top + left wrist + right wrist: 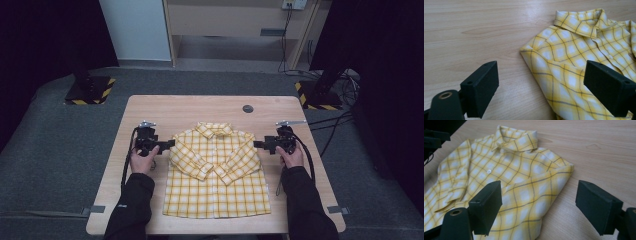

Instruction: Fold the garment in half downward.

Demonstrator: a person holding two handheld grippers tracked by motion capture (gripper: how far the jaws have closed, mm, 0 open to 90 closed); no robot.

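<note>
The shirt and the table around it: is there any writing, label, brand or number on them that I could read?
None can be read.
The yellow checked shirt shows its pattern and buttons but no label or print.
The wooden table is bare of marks.
The sleeve of the person's left arm bears a small pale mark, too small to read.
The striped floor bases carry yellow and black warning stripes, no words.

A yellow plaid shirt (216, 172) lies flat mid-tabletop (200, 107), sleeves folded across; the left gripper (170, 144) sits at its nine o'clock, the right gripper (256, 144) at three.
</note>
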